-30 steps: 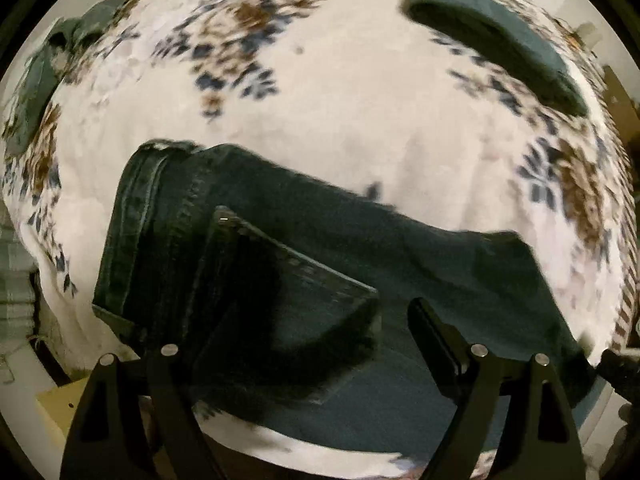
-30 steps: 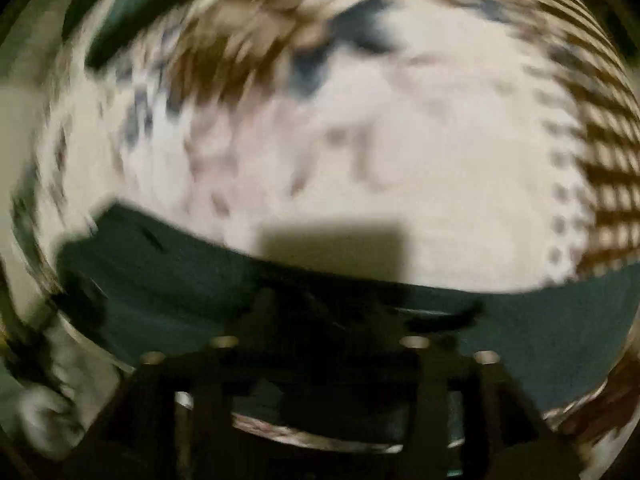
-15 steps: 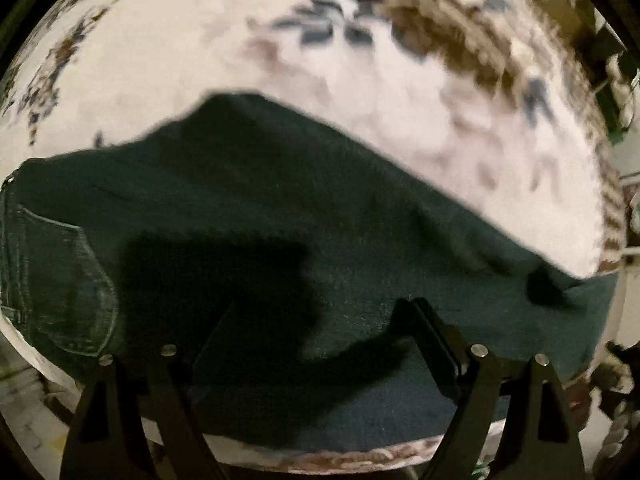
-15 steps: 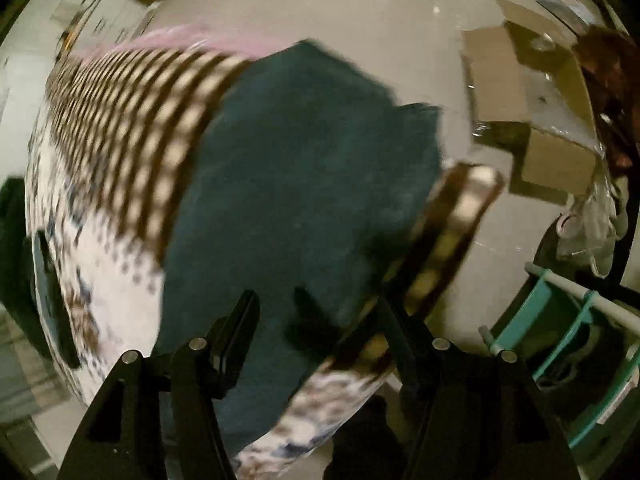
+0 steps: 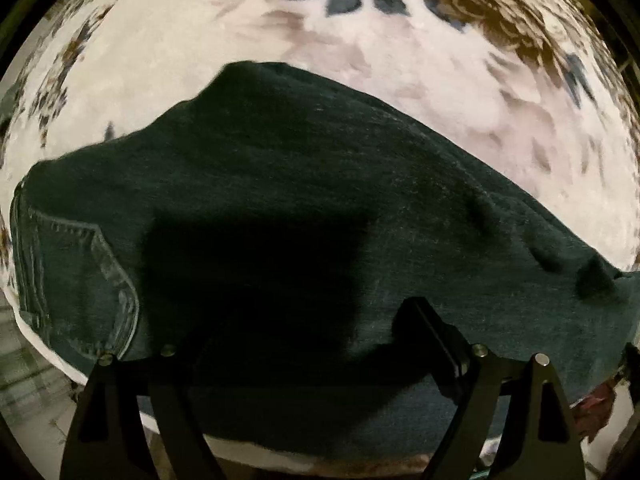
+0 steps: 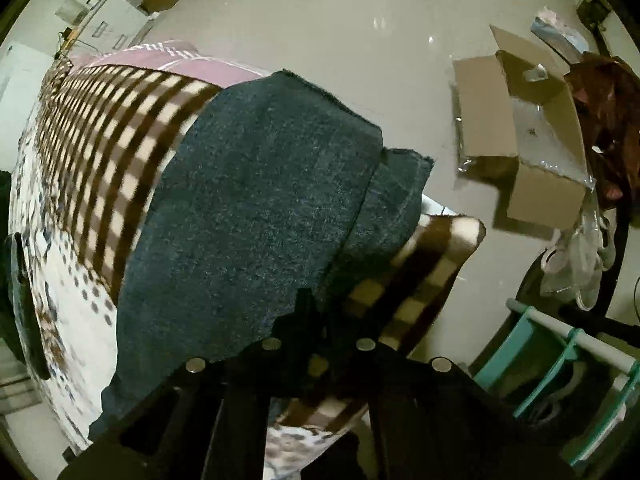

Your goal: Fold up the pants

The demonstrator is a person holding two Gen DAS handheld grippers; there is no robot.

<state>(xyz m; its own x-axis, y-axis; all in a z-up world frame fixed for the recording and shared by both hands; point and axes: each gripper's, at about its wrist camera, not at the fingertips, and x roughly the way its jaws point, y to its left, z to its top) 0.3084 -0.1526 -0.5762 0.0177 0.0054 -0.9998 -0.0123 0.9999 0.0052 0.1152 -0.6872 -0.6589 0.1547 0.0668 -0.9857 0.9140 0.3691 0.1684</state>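
Dark blue jeans [image 5: 320, 184] lie flat across a floral blanket [image 5: 200, 40], with a back pocket [image 5: 76, 280] at the left of the left wrist view. My left gripper [image 5: 320, 336] hangs open just above the middle of the jeans, casting a shadow on them, with nothing between its fingers. In the right wrist view the leg ends of the jeans [image 6: 260, 200] lie stacked and reach the bed's edge. There my right gripper [image 6: 310, 304] is shut, its tips pinching the side edge of the leg fabric next to the checked border.
A brown-and-cream checked blanket border [image 6: 112, 152] runs along the bed's edge, one corner [image 6: 436, 252] sticking out. On the pale floor beyond are an open cardboard box [image 6: 532, 160] and a teal rack [image 6: 560, 356]. A dark garment [image 6: 20, 280] lies at far left.
The left view slid along the jeans from the waistband toward the legs, then held. The right gripper rolled, travelled to the leg ends at the bed's edge, and its jaws closed there.
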